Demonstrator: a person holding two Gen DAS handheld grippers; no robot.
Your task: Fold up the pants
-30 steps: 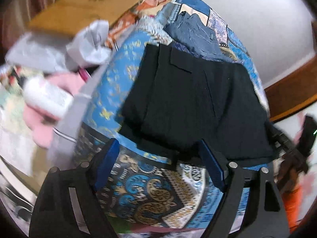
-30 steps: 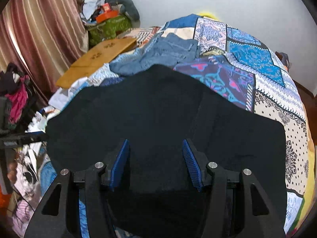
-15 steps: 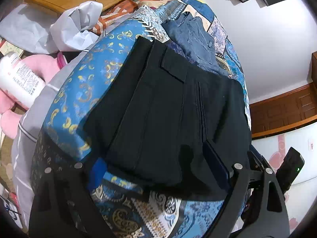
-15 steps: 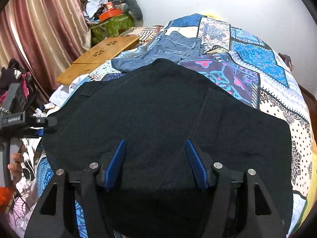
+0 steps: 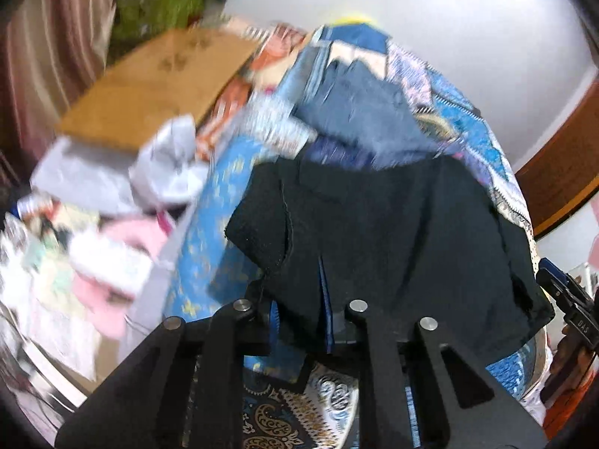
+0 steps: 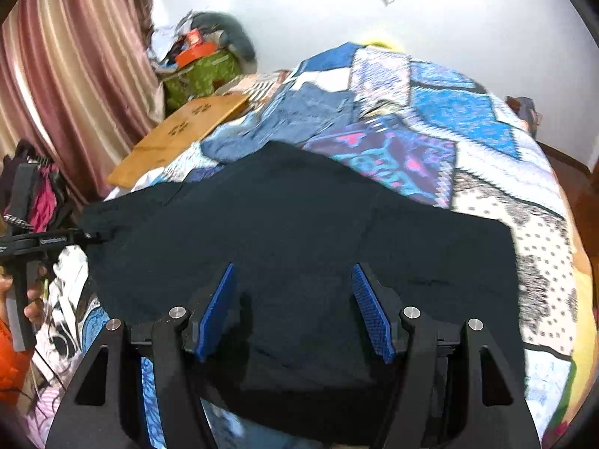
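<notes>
Bed (image 6: 486, 172) with patchwork quilt carrying black pants (image 6: 299, 232), jeans (image 6: 310, 112) lying beyond | left gripper (image 5: 299, 321), wide half a second ago, is now pinching the pants' near-left edge | right gripper (image 6: 294, 310) fingers staying spread above the pants | quilt lying bare to the right | only right view shows the curtain (image 6: 75, 75)

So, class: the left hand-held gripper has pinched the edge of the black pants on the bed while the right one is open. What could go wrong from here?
1. The left hand-held gripper pinches only a small bit of the black pants at their edge; the cloth may slip free when lifted.
2. The right hand-held gripper is open, so a one-sided pull could drag or skew the fold.
3. The blue jeans lie just beyond and might get bunched.
</notes>
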